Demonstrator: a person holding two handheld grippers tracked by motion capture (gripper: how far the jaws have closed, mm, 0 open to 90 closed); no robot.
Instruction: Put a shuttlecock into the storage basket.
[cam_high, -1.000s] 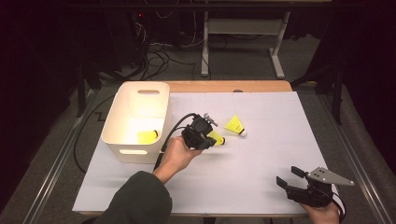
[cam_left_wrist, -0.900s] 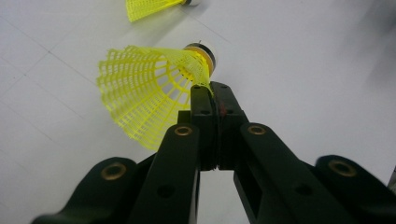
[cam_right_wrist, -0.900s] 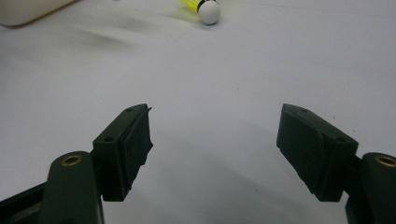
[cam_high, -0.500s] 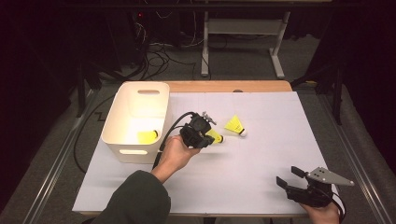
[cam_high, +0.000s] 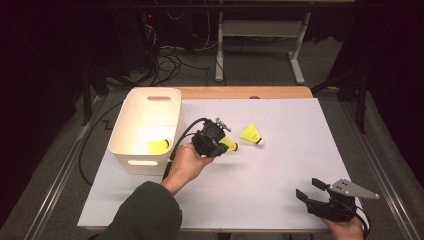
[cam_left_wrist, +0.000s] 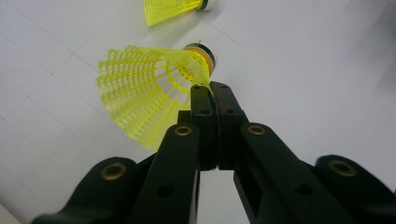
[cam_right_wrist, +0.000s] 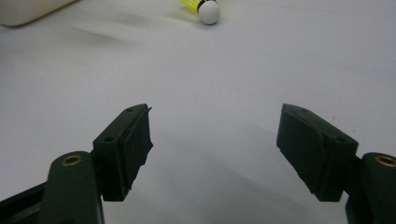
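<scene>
My left gripper (cam_high: 220, 141) is at the middle of the white sheet, shut on the skirt rim of a yellow shuttlecock (cam_high: 229, 145). The left gripper view shows the closed jaws (cam_left_wrist: 212, 91) pinching the mesh skirt (cam_left_wrist: 144, 93), with the cork end pointing away. A second yellow shuttlecock (cam_high: 251, 135) (cam_left_wrist: 173, 8) lies free just beyond it. A third yellow shuttlecock (cam_high: 158, 146) lies inside the white bin (cam_high: 120, 157). My right gripper (cam_high: 308, 188) (cam_right_wrist: 215, 144) rests open near the front right edge, with nothing between its jaws.
The white bin stands at the left of the sheet, close to my left hand. A white-corked shuttlecock (cam_right_wrist: 208, 9) and the bin's corner (cam_right_wrist: 28, 11) show far off in the right gripper view. A black cable (cam_high: 182, 137) trails from the left gripper past the bin.
</scene>
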